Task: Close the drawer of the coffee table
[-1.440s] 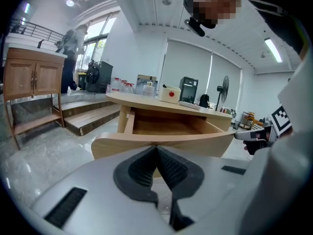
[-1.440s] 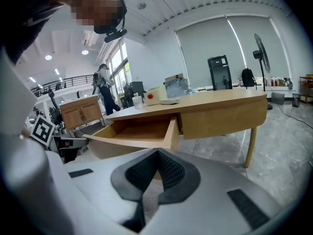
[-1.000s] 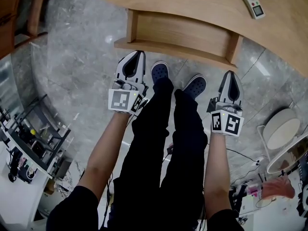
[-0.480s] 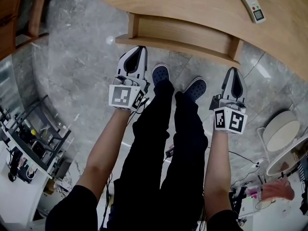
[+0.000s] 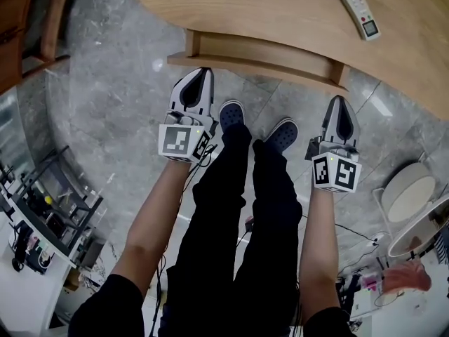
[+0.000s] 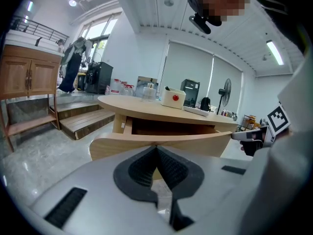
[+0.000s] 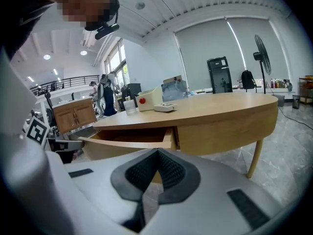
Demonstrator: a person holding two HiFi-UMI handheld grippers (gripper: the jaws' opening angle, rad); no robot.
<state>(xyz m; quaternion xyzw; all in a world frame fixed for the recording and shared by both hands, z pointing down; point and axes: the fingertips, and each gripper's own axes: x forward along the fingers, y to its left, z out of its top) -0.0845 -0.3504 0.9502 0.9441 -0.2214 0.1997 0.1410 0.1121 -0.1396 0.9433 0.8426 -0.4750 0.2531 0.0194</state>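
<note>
The left gripper [image 5: 200, 79], jaws clenched on nothing, points at the left end of the open light wooden drawer [image 5: 263, 51] jutting from the curved wooden table [image 5: 280, 5]. The right gripper [image 5: 339, 109], equally clenched and empty, faces its right end. Only the gripper views show the white red-buttoned box [image 6: 172, 98] on the table.

Two grippers [image 5: 202, 71] [image 5: 340, 102], one coffee table [image 5: 266, 2], one drawer [image 5: 259, 49], one remote [image 5: 358, 7]
</note>
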